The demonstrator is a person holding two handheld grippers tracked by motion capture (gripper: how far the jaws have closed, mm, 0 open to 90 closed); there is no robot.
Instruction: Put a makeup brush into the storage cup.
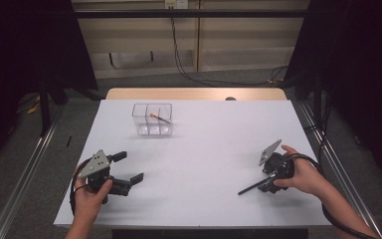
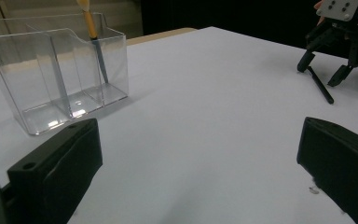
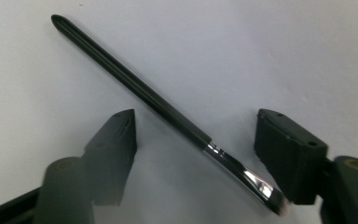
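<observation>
Around: a clear box (image 1: 152, 119) stands in the upper left of the white bench (image 1: 204, 149), well apart from both tools.
Task's thing: a black brush (image 3: 158, 100) lies flat on the bench, lower right in the high view.
Right tool (image 3: 193, 154): half open astride the brush, pads not pressing on it.
Left tool (image 1: 129, 167): wide, empty, lower left.
Hidden: the brush's bristle tip is cut off by the frame's bottom edge.
Box contents: an orange-handled brush (image 2: 93, 35) leaning in one end compartment.

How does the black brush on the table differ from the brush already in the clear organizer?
The black brush lies flat on the white table, between the right gripper jaws; the orange-handled brush leans inside the clear organizer. One handle is black, the other orange. Both are slim brushes.
</observation>
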